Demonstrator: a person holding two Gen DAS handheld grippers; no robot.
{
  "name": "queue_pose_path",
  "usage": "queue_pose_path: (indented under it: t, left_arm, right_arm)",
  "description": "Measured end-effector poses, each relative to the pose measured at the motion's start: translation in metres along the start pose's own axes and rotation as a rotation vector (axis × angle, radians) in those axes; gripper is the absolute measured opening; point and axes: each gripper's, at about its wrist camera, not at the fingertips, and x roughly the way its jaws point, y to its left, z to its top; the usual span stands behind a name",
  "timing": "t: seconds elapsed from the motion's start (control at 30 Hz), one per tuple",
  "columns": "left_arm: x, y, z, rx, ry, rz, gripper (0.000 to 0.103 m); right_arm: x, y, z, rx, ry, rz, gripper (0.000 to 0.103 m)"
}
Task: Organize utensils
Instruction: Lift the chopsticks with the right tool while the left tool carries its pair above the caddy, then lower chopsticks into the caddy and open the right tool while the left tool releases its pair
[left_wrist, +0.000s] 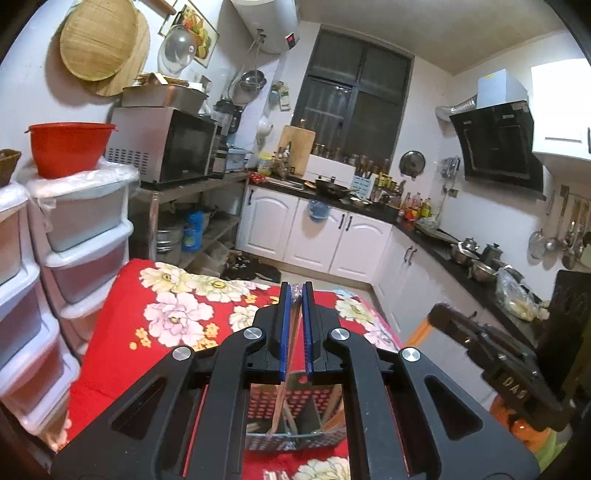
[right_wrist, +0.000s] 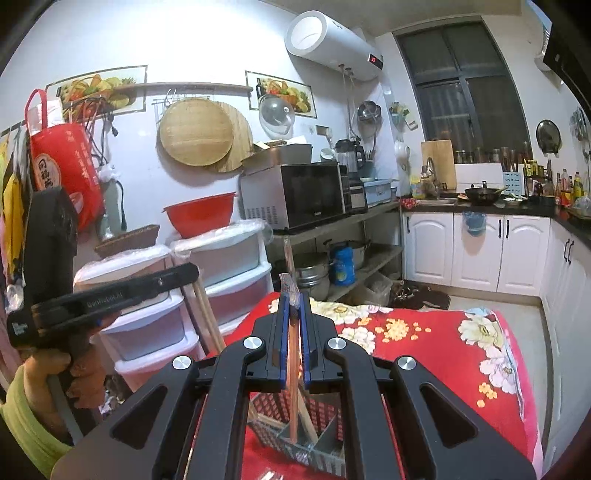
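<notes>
Pretty clearly a lived-in home kitchen. There's a range hood (left_wrist: 496, 142), a microwave (left_wrist: 166, 147), a water heater (right_wrist: 332, 48) and white cabinets (left_wrist: 314, 232).

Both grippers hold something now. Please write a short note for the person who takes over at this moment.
Left gripper: shut on a wrapped pair of chopsticks.
Right gripper: shut on another wrapped pair, which points down into the holder.
The holder, a grey basket with dividers, stands on the red flowered cloth, below both grippers.
Done: at least one stick seems to lean inside already.
Left: lower both pairs into a compartment, then open the grippers.
</notes>
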Motion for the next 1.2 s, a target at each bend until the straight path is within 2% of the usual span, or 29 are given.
queue_pose_path:
  t: [0.53,0.87,1.2]
  left_arm:
    - [0.052,0.031,0.006,-0.063,0.002,0.053,0.002]
    - [0.081,0.039,-0.019,-0.075,0.043,0.052,0.002]
    - [0.089,0.037,-0.048,-0.063,0.082,0.035,0.002]
  right_arm:
    - [0.037,-0.013,0.018,0.008,0.021,-0.028,0.006]
    - [0.072,-0.027,-0.009,0.022,0.106,-0.04,0.006]
    - [0.09,-0.031,-0.038,0.046,0.169,-0.015,0.006]
